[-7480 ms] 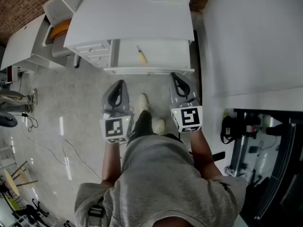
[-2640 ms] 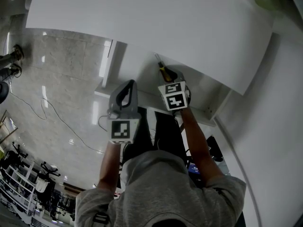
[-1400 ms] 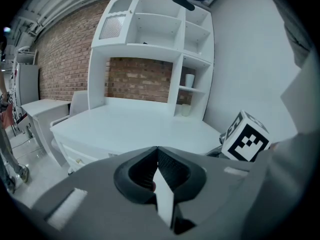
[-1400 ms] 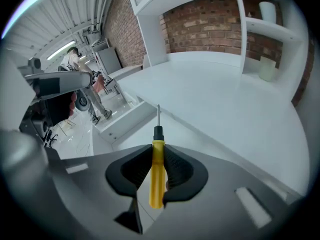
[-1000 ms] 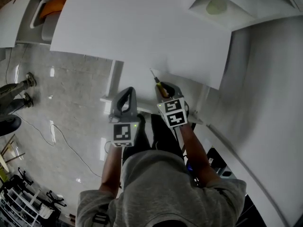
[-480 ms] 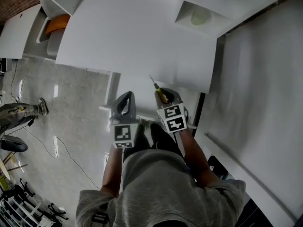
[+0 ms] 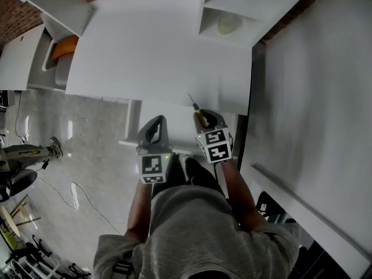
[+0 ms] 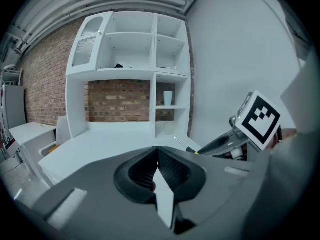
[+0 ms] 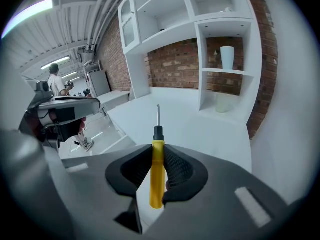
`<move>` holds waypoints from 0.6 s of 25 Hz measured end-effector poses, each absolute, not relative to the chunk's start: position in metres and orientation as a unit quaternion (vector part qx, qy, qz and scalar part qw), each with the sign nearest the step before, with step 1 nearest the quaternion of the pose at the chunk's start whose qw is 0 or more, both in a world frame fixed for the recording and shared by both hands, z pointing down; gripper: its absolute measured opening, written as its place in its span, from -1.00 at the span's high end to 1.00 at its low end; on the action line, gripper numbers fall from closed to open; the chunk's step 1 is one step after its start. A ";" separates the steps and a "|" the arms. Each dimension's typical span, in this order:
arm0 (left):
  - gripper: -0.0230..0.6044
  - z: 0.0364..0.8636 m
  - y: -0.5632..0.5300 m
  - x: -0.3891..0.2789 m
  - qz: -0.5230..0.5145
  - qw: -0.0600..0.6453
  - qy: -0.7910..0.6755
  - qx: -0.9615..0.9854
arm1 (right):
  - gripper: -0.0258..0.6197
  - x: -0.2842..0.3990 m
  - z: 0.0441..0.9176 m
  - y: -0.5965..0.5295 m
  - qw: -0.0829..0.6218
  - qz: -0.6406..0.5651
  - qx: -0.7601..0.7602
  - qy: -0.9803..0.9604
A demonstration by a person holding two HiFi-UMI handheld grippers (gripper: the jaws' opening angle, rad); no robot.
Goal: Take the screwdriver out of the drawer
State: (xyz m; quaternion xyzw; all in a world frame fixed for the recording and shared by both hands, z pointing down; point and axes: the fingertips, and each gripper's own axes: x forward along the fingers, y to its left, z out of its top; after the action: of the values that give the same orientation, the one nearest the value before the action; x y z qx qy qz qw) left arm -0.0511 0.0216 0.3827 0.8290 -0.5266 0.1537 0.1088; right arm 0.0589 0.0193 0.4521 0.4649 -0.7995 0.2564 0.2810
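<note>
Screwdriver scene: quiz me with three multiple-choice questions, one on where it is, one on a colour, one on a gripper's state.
1. Where is the screwdriver?
A) in the drawer
B) between the right gripper's jaws
C) on a shelf

2. What colour is its handle?
A) yellow
B) red
C) blue

3. How do the left gripper's jaws stand?
A) closed on a cup
B) wide apart
C) together, empty

Answers:
1 B: the right gripper view shows the pads clamping it.
2 A: the handle shows yellow there.
3 C: the left gripper view shows the tips meeting, nothing between.
</note>
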 end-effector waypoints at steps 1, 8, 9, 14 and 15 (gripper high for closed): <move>0.89 0.383 0.019 -0.050 0.154 0.109 -0.524 0.831 | 0.68 0.062 0.452 0.017 0.280 0.259 0.470 -0.796; 0.89 0.395 -0.007 -0.035 0.162 0.113 -0.499 0.843 | 0.68 0.085 0.466 -0.001 0.275 0.273 0.500 -0.774; 0.89 0.396 -0.013 -0.034 0.164 0.113 -0.496 0.845 | 0.68 0.088 0.468 -0.005 0.275 0.276 0.503 -0.771; 0.89 0.411 -0.041 -0.030 0.170 0.126 -0.486 0.848 | 0.68 0.092 0.489 -0.030 0.287 0.292 0.505 -0.760; 0.89 0.415 -0.046 -0.029 0.171 0.130 -0.484 0.848 | 0.68 0.092 0.492 -0.034 0.289 0.295 0.505 -0.758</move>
State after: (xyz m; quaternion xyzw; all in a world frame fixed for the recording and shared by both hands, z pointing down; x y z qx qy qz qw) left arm -0.0286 -0.0456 0.4147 0.8484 -0.4838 0.1712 0.1296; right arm 0.0924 -0.0341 0.4922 0.5054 -0.7575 0.2953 0.2891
